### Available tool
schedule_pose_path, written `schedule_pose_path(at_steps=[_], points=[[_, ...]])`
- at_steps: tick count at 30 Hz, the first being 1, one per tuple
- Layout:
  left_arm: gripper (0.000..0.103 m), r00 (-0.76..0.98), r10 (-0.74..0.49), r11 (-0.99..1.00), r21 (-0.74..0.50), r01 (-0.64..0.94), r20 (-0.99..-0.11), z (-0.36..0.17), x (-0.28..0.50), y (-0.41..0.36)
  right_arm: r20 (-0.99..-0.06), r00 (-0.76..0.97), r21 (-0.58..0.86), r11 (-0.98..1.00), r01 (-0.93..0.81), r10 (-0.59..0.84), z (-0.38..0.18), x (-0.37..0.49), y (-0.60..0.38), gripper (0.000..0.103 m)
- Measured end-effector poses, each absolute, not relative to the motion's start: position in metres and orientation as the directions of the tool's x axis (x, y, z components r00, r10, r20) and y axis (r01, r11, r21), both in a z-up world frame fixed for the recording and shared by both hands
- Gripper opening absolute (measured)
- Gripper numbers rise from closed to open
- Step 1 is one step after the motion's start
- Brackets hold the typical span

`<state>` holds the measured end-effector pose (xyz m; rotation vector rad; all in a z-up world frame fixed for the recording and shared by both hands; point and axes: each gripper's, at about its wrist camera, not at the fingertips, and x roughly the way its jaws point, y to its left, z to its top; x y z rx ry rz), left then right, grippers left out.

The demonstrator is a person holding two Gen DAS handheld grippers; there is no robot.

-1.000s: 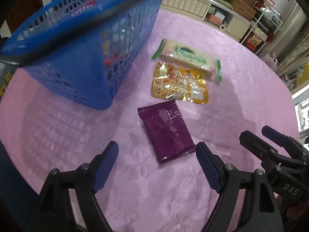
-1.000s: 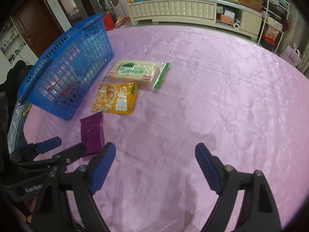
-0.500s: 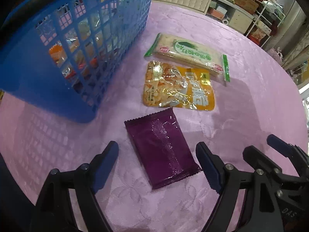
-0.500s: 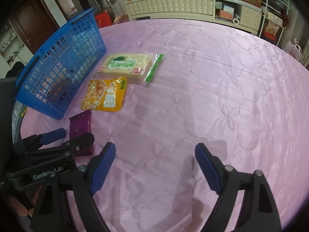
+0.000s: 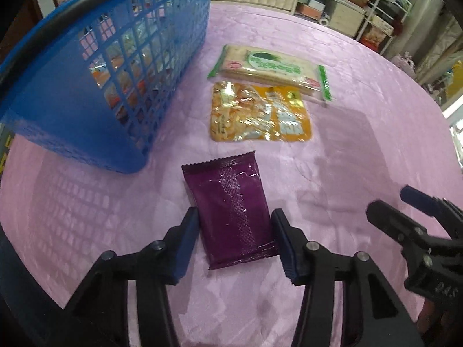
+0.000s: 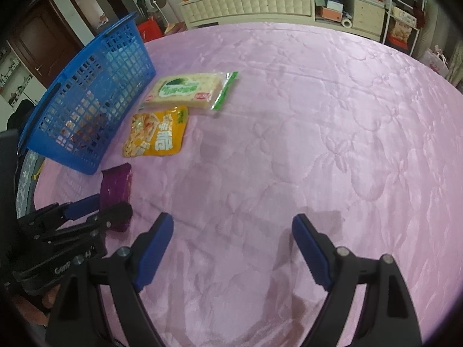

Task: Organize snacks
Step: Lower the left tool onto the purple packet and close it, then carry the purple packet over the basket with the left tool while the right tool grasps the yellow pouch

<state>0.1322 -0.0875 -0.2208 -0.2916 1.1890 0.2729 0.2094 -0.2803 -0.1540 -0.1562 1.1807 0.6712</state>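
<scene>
A purple snack packet [image 5: 228,202] lies flat on the pink tablecloth [image 5: 347,144]. My left gripper [image 5: 235,231] points down over it and its jaws are closing; the blue pads [image 5: 189,237] touch the packet's two long edges. The right wrist view shows the same packet [image 6: 117,182] under the left gripper [image 6: 98,211]. My right gripper [image 6: 233,231] hangs open over bare cloth to the right, with nothing between its fingers. Beyond the purple packet lie a yellow snack bag [image 5: 260,115] and a green-and-cream cracker pack [image 5: 269,68].
A blue mesh basket [image 5: 86,101] stands at the left, with several snacks showing through its wall. The right gripper [image 5: 393,204] pokes into the left wrist view at lower right. A cream cabinet [image 6: 254,3] and shelves stand behind the round table.
The left gripper's jaws have closed from wide apart onto the sides of the purple packet, and the gripper has come closer over it. The right gripper stays open and still.
</scene>
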Motion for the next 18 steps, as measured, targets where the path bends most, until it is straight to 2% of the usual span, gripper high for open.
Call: schedule_pose_path(at_steps=[5, 18], points=[[0.048, 0.409, 0.012, 0.950, -0.117, -0.289, -0.912, -0.195, 0.118, -0.096, -0.890, 0.232, 0.208, 0.804, -0.558, 0.392, -0.138, 0.201, -0.282, 0.087], [0.048, 0.617, -0.017, 0.981, -0.132, -0.141, -0.787, -0.081, 0.086, -0.075, -0.856, 0.320, 0.165, 0.800, -0.576, 0.407, -0.065, 0.182, -0.254, 0.087]])
